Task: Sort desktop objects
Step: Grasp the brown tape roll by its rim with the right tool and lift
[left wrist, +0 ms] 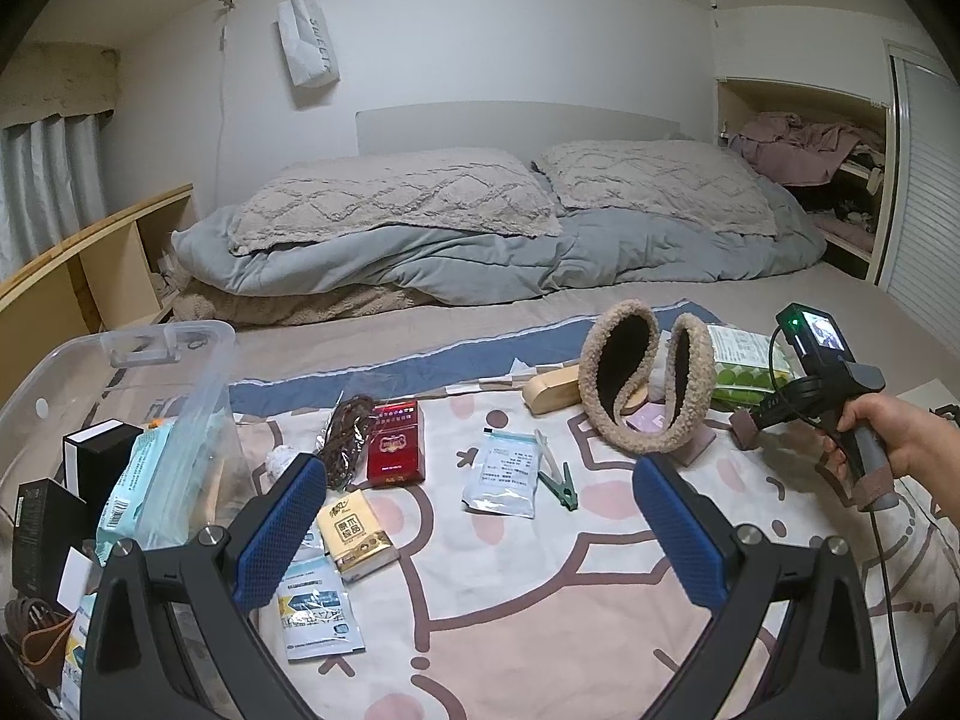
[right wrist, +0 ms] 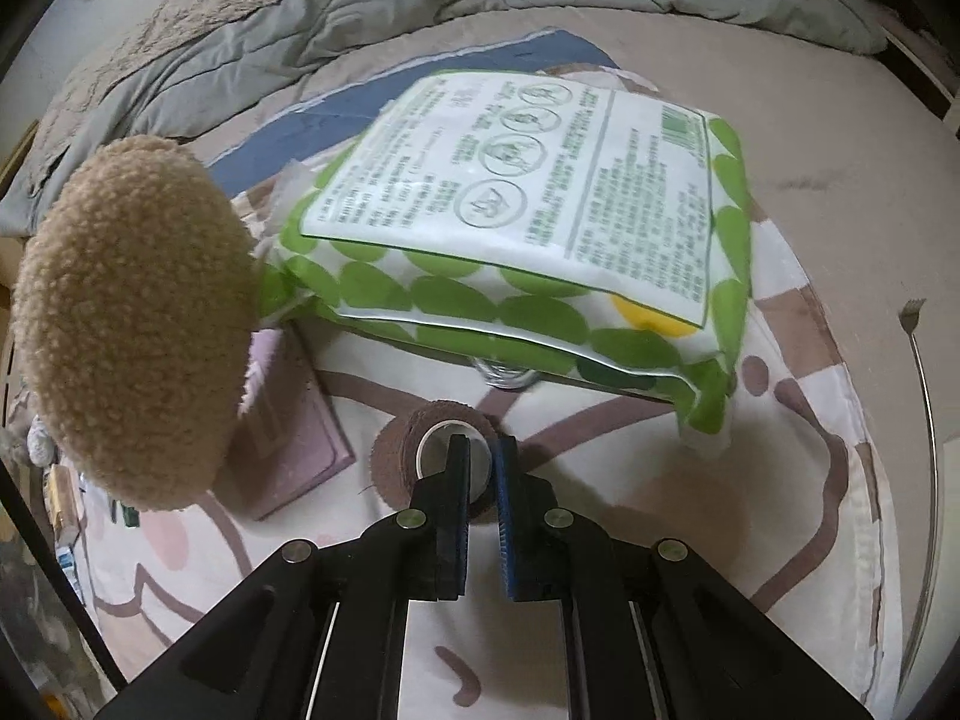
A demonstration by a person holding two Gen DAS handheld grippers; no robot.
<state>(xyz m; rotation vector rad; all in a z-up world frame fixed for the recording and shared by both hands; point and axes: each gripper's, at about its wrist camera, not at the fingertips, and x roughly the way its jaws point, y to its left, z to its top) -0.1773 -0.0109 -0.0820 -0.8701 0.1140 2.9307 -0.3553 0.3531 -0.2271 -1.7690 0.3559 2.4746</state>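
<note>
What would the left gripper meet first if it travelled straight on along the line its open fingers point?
Probably the patterned sheet on the bed, since the left gripper tilts downward. The nearest object along that line looks like the white sachet, with the green clip beside it; depth is unclear.

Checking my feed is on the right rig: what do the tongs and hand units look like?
Left tongs: black angled arms with silver rivets, blue textured pads. Right tongs: same black arms and blue pads. The right handheld unit is black with a grey grip, small lit screen, green light and black cable.
</note>
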